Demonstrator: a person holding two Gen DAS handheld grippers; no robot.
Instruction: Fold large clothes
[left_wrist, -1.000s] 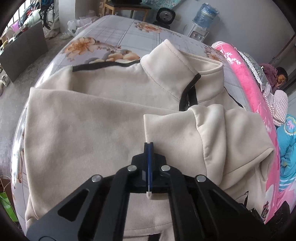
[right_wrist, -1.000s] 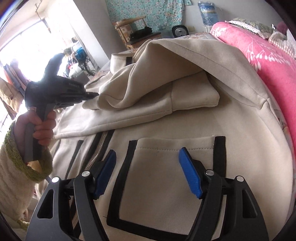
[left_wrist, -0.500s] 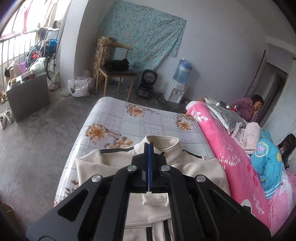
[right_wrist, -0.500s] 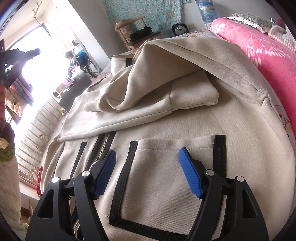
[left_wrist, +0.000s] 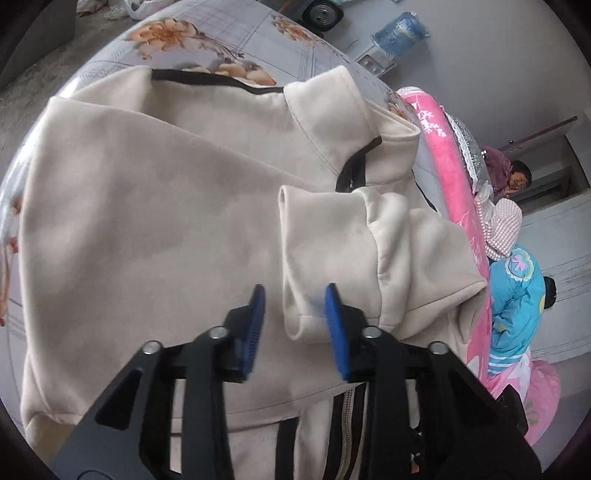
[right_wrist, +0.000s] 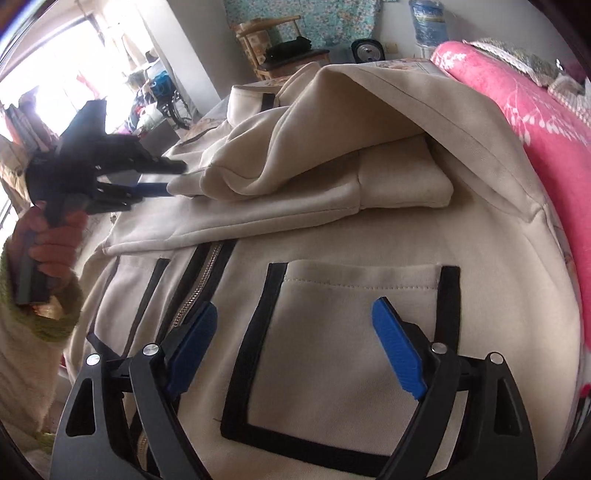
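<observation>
A large cream jacket with black trim lies spread on the bed, both sleeves folded across its chest. My left gripper is open, its blue pads on either side of the sleeve cuff without closing on it. It also shows in the right wrist view at the cuff's tip. My right gripper is open and empty, low over the jacket's black-edged pocket beside the zipper.
A floral sheet covers the bed beyond the collar. A pink blanket runs along the right side. People sit past it. A chair, fan and water bottle stand at the far wall.
My left gripper rose away, shut, then came back down and opened around the sleeve cuff. The right gripper has stayed open over the pocket.
</observation>
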